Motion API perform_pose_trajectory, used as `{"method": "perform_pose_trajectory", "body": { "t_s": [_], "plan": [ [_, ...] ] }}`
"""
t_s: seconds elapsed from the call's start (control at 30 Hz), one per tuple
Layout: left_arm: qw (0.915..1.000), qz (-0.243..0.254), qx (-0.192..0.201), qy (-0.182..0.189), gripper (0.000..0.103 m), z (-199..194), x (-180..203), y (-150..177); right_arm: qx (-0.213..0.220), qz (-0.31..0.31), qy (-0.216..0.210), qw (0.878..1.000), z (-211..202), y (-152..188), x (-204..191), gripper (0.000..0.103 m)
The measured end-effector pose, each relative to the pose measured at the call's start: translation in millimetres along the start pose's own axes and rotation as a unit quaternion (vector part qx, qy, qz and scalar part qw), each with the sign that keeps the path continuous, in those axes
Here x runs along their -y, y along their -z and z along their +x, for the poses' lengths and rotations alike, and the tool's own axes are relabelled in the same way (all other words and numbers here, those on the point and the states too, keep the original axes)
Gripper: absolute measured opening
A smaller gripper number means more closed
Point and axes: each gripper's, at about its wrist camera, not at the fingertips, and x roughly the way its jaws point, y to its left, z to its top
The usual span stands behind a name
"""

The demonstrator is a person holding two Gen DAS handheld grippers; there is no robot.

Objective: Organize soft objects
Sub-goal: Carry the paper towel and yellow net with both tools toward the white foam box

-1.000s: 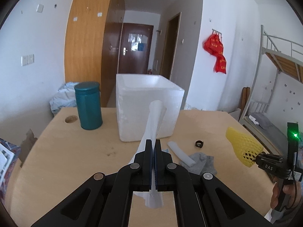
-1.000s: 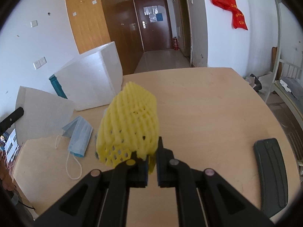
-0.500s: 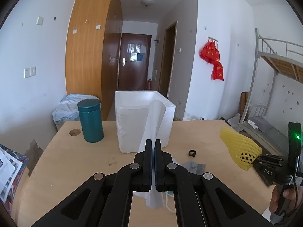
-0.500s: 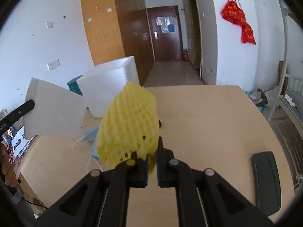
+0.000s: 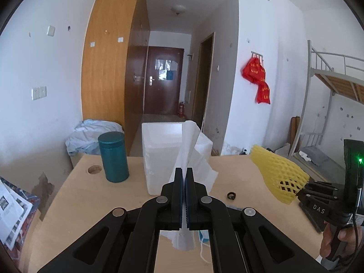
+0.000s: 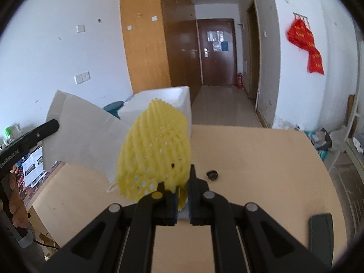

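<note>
**Both grippers up, each with a soft piece**

Both hands have risen since the earlier frames, and more of the hallway now shows above the table (image 5: 86, 195). From left to right: the can (image 5: 113, 157) stands by the table's hole, the foam box (image 5: 163, 159) sits open-topped beside it, and a small black ring (image 5: 231, 196) lies further right. The left gripper (image 5: 184, 177) is clamped tight on a thin white sheet (image 5: 190, 150), which stands up stiffly with a creased, ragged edge and hangs below the jaws too. The right gripper (image 6: 182, 190) pinches the lower rim of a yellow net (image 6: 157, 145), a puffy foam mesh sleeve that bulges above the jaws. Both pieces are held in the air, short of the box. To do this well, I would carry each over the box opening, clear its rim, lower, then let go, one after the other so they don't tangle.
</note>
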Motion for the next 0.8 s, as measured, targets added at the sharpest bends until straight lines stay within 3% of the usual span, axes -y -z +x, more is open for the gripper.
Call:
{"method": "perform_pose_trajectory", "body": {
  "t_s": [0.8],
  "plan": [
    [0.9987, 0.011, 0.049, -0.010, 0.001, 33.8, -2.7, -73.3, 0.027, -0.052, -0.014, 0.998, 33.2, -66.7, -23.4, 0.009]
  ]
}}
